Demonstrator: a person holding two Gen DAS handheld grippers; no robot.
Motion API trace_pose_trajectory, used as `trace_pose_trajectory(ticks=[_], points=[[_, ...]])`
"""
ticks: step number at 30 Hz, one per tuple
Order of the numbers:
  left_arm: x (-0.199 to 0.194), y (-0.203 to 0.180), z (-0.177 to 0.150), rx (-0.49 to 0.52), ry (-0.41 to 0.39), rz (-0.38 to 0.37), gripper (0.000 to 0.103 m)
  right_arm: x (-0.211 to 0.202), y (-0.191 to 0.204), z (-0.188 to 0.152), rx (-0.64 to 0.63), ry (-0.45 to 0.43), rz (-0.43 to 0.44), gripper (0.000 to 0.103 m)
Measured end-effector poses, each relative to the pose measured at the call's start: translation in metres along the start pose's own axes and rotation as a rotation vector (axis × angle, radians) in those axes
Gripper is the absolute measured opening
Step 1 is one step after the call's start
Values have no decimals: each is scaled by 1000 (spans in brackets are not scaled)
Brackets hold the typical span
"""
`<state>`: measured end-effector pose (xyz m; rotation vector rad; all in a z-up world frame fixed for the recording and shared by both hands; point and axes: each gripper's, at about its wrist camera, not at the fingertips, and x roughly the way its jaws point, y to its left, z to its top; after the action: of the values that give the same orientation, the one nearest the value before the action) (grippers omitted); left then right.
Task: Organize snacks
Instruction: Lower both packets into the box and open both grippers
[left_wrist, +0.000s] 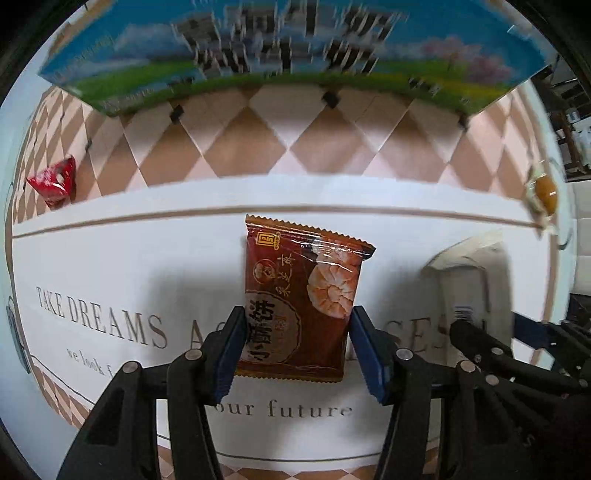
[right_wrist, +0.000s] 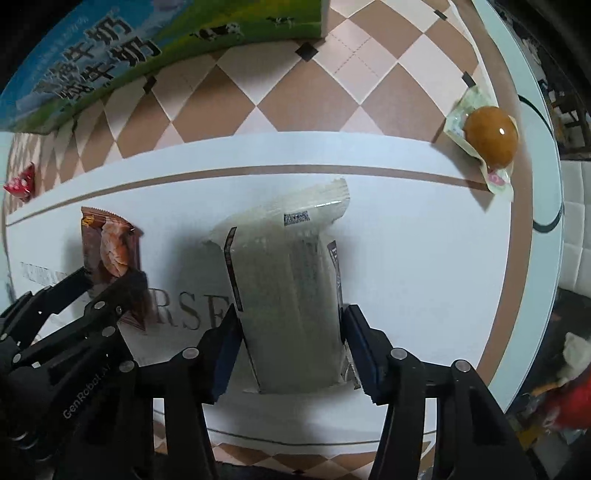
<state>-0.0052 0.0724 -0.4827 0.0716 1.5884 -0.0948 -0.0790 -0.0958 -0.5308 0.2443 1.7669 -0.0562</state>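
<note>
Checkered tablecloth, left tongs clamping brown snack packet, right tongs clamping pale packet

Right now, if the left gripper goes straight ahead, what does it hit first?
The left gripper already straddles the brown snack packet. Beyond it, probably the milk carton; depth is unclear.

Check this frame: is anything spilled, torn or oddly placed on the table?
Nothing spilled or torn shows. One oddity: the pale packet in the right gripper faces back-side up, seam and code label showing, while the brown pastry packet in the left gripper faces front up.
</note>
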Motion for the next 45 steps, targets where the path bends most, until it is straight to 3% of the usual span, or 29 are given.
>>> trace_pose_trajectory(ticks=[5,11,17,19,20,24,31,34,37,41,43,45], points=[[-50,8,10,4,-63,-57,54,-39,2,0,-3,-47,51,51],[-130,23,39,7,-191,-128,54,-102,2,8,19,-130,158,50],[-188,44,97,-1,-268,-179,54,-193,-12,37,28,-255,276,50],[-186,53,116,-3,-279,-165,54,-217,-7,57,30,-300,303,50],[-183,52,125,-1,-278,-156,54,-216,15,75,30,-317,302,50],[-162,63,166,-8,-225,-121,54,-230,30,135,42,-374,237,50],[-85,78,213,-13,-50,-60,54,-198,34,237,69,-340,107,50],[-69,81,222,-34,-15,-48,55,-182,35,268,86,-322,77,51],[-58,81,230,-28,-14,-36,55,-159,36,287,85,-277,47,63],[-56,78,235,-23,-20,-49,71,-148,42,293,59,-281,50,80],[-59,77,236,-27,-24,-64,80,-145,45,289,41,-286,41,83],[-63,75,237,-27,-33,-55,82,-142,46,286,26,-284,34,84]])
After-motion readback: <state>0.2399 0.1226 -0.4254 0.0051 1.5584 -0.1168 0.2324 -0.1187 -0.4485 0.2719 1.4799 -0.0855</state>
